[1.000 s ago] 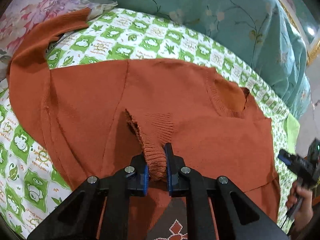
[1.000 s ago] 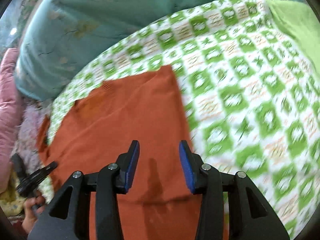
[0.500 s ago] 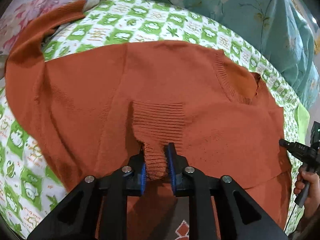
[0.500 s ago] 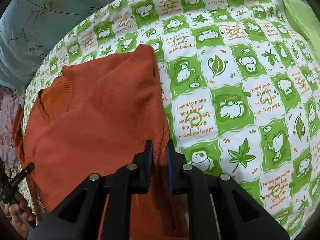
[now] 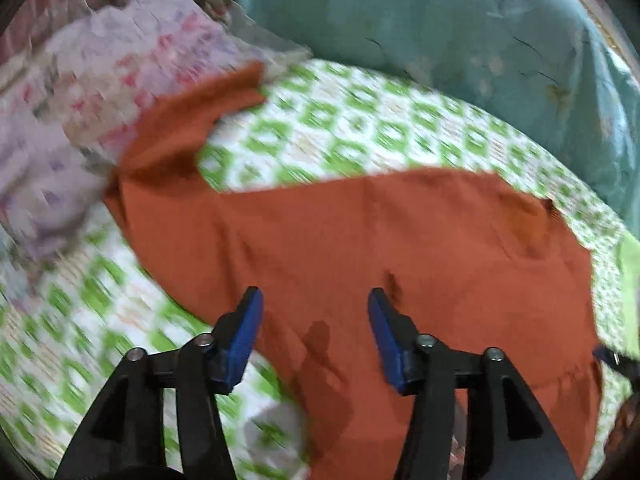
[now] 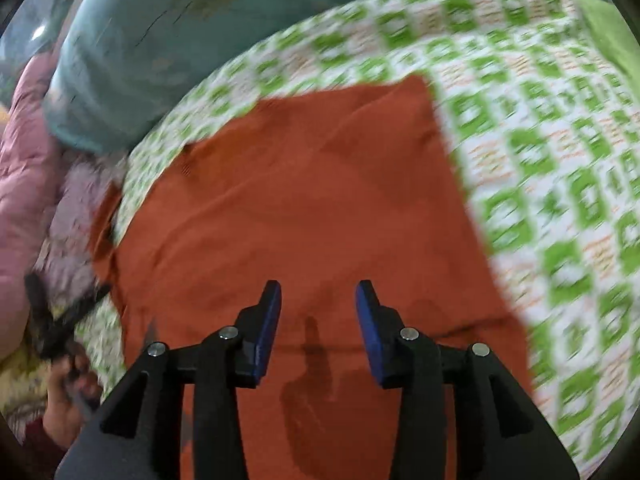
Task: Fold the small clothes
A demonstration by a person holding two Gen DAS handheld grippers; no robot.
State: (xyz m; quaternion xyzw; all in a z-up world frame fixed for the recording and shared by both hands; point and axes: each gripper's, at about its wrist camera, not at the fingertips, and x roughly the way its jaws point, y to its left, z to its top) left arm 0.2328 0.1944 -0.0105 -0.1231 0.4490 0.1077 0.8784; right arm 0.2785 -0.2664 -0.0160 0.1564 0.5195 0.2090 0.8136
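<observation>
A rust-orange knit sweater lies spread on the green-and-white patterned bedsheet. One sleeve stretches up to the far left onto a floral pillow. My left gripper is open and empty, held above the sweater's body. In the right wrist view the sweater fills the middle, its right side folded in to a straight edge. My right gripper is open and empty above it. Both views are motion-blurred.
A teal floral duvet is bunched along the far side. A pale floral pillow lies at the left and pink bedding beside it. The other gripper shows at the view edges. A plain green cloth lies far right.
My left gripper has let go of the ribbed cuff and opened, pulling back. My right gripper, shut on the sweater's edge half a second ago, has opened and lifted away.
</observation>
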